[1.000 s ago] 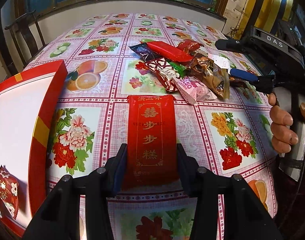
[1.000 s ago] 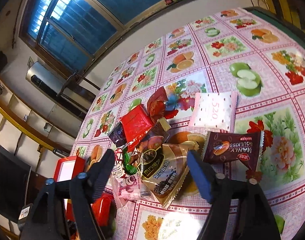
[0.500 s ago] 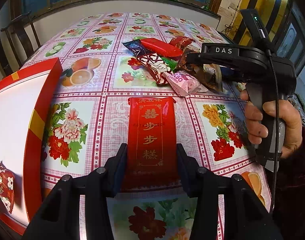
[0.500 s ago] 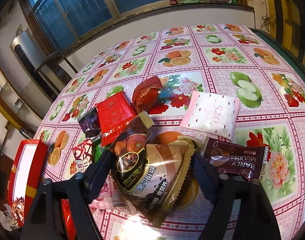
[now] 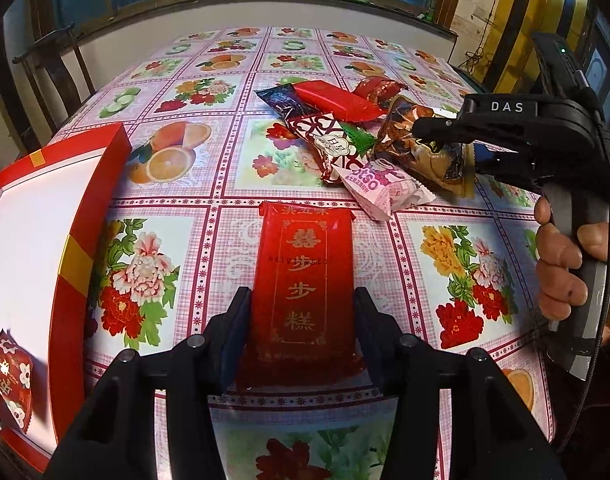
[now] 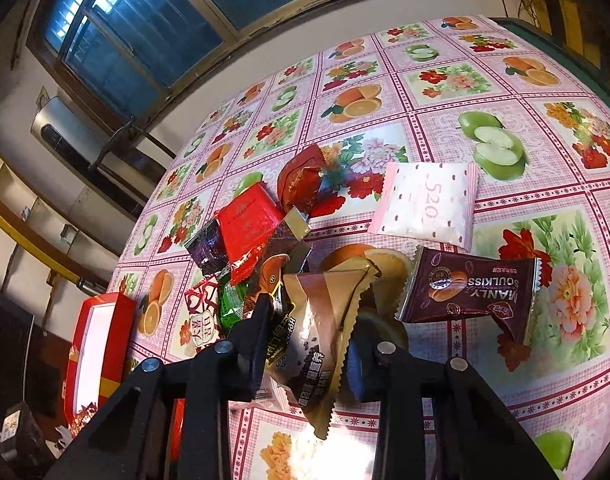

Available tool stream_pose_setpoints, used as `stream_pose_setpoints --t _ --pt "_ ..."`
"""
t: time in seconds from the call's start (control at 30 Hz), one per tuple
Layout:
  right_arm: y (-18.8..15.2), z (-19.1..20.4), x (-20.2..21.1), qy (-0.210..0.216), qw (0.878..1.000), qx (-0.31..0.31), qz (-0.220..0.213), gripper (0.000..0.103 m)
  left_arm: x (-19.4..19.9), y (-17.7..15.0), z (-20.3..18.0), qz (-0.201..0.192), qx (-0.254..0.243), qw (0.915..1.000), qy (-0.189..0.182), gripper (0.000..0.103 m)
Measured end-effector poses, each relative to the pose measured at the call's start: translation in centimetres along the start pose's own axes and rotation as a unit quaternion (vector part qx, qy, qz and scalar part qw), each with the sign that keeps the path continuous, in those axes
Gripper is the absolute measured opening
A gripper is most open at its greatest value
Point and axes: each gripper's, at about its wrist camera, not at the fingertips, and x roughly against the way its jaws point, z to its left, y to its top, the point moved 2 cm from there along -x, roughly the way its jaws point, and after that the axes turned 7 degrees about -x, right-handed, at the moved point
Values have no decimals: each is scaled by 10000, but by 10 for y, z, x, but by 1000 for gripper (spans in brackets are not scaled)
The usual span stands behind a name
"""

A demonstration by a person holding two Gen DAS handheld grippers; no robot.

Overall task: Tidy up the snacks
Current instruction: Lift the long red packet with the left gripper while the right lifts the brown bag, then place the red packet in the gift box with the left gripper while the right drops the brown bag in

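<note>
We hold the left gripper (image 5: pixel 303 328) over the near edge of the table (image 5: pixel 225 128), its two fingers set on either side of a long red packet (image 5: pixel 305 280) with gold characters. The packet lies flat on the flowered cloth, and the pads sit against its long edges, so we read this grip as clamped on the red packet. To the left stands a red box (image 5: pixel 85 208) with a white inside, and one small red wrapper (image 5: pixel 9 376) lies in its near corner.

Our right gripper (image 6: pixel 311 332) reaches into the heap of snacks farther off and to the right. Its jaws have just been closing, and they now pinch a brown and gold packet (image 6: pixel 325 328) between them; the packet buckles upward between the pads. In the left view, a hand (image 5: pixel 565 268) wraps the handle of that tool on the right.

Around the pinched packet lie the rest of the snacks: a dark brown packet (image 6: pixel 469 292) just to its right, a pale pink dotted packet (image 6: pixel 425 208) beyond that, a bright red packet (image 6: pixel 249 228) and a purple one (image 6: pixel 207 248) to the far left, with a green packet (image 6: pixel 231 304) and a red and white one (image 6: pixel 201 312) nearer. A pink packet (image 5: pixel 381 188) lies between the heap and the long red packet.
</note>
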Motion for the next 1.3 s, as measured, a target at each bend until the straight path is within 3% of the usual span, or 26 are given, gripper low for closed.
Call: stream_pose_setpoints --t 0.33,0.53,0.87,1.07,1.3 --pt "7 1 23 300 9982 -180 -484 35 3 -1 0 -90 18 9999 -55 46" --pt "8 7 29 703 9960 -140 -530 35 15 3 3 -248 64 9997 -48 46" --pt "4 20 35 955 9935 37 -626 35 50 9 21 -622 222 9977 178 46" --pt "-14 47 37 1300 9892 276 -610 35 83 2 53 -931 406 9936 490 46" --pt "-60 118 21 1786 9799 808 -369 35 105 -22 120 -1007 909 9854 1027 46"
